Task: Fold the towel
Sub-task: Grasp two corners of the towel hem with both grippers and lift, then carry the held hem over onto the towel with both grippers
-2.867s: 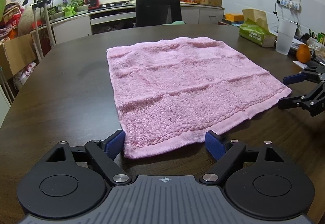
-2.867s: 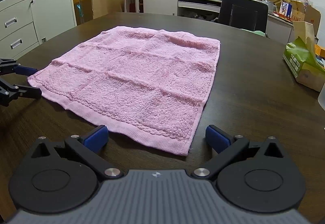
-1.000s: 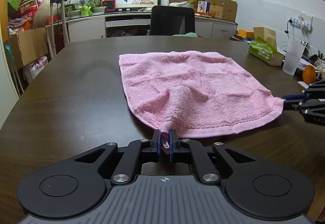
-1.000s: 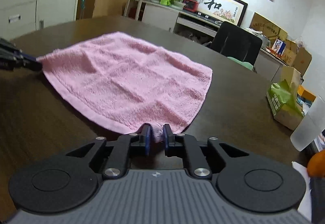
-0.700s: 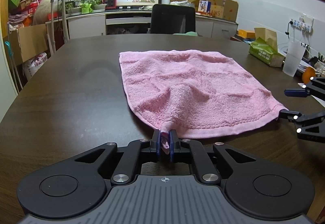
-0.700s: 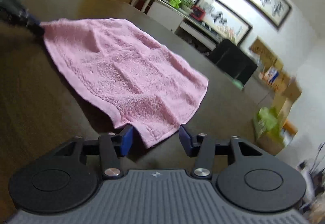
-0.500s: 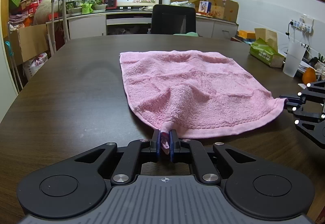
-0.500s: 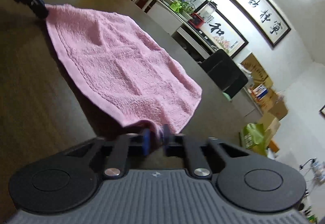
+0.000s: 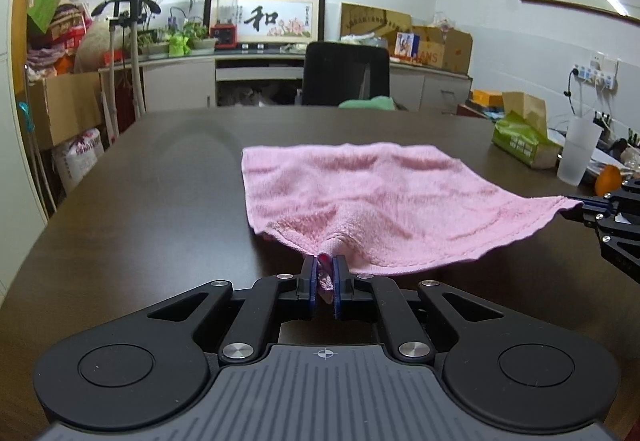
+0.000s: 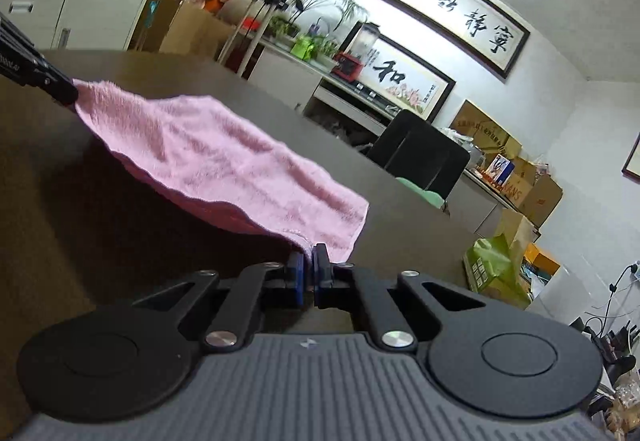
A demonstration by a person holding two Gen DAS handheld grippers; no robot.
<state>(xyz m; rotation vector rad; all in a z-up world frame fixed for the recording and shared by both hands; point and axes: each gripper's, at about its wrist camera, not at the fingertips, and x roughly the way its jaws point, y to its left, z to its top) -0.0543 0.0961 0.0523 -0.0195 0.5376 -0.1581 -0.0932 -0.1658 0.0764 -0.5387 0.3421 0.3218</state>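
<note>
A pink towel point(image 9: 380, 201) lies on a dark wooden table point(image 9: 140, 201), its near edge lifted off the surface. My left gripper point(image 9: 325, 273) is shut on the towel's near left corner. My right gripper point(image 10: 307, 269) is shut on the near right corner of the towel point(image 10: 224, 161) and shows at the right of the left wrist view point(image 9: 588, 207). The left gripper shows at the left edge of the right wrist view point(image 10: 60, 89). The towel's far edge rests on the table.
A green tissue box point(image 9: 520, 141), a frosted plastic cup point(image 9: 578, 151) and an orange point(image 9: 607, 179) stand at the table's right side. A black office chair point(image 9: 346, 75) is behind the far edge. Cabinets and boxes line the walls.
Both grippers closed on the near corners; the right one let go, opened and gripped again. Since then both have raised the near edge off the table, and the right gripper has tilted upward.
</note>
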